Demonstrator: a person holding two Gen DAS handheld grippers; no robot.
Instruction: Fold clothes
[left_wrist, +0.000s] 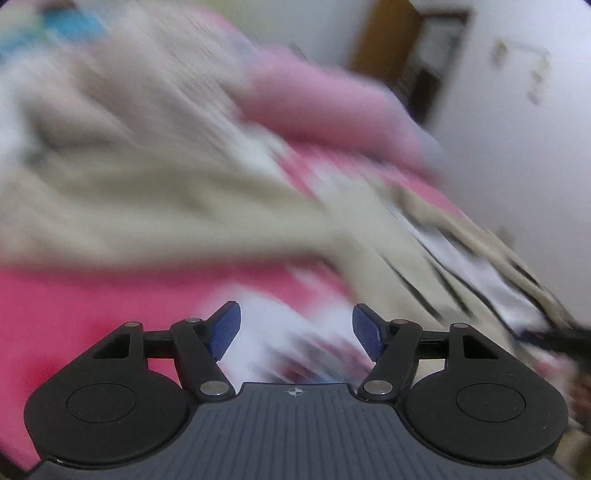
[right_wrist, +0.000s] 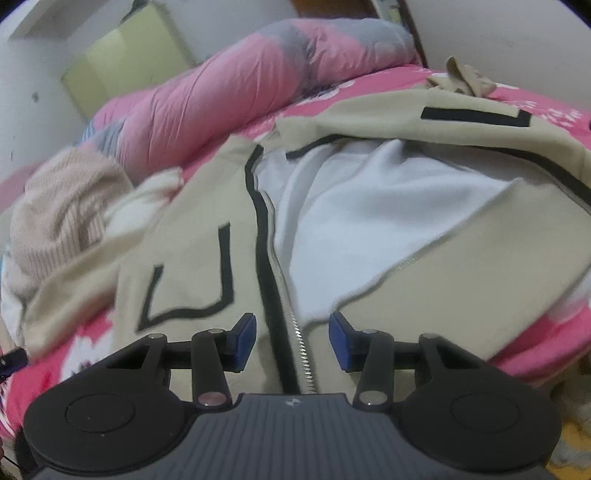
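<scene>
A beige zip-up jacket (right_wrist: 192, 251) with black trim lies spread open on the bed, its white lining (right_wrist: 369, 206) showing. My right gripper (right_wrist: 292, 339) hovers over the jacket's lower front, jaws apart; the metal zipper (right_wrist: 304, 354) runs beneath the gap, and the blue pads do not press on it. In the left wrist view everything is heavily blurred. There the beige jacket (left_wrist: 147, 192) fills the upper left, and my left gripper (left_wrist: 295, 328) stands open above the pink sheet with nothing between its pads.
The bed has a bright pink patterned sheet (right_wrist: 535, 332). A rolled pink and grey quilt (right_wrist: 221, 92) lies along the far side. A pale knit garment (right_wrist: 62, 214) is heaped at the left, and a small beige cloth (right_wrist: 465, 79) lies at the far right. A white wall and a brown door (left_wrist: 391, 44) stand behind.
</scene>
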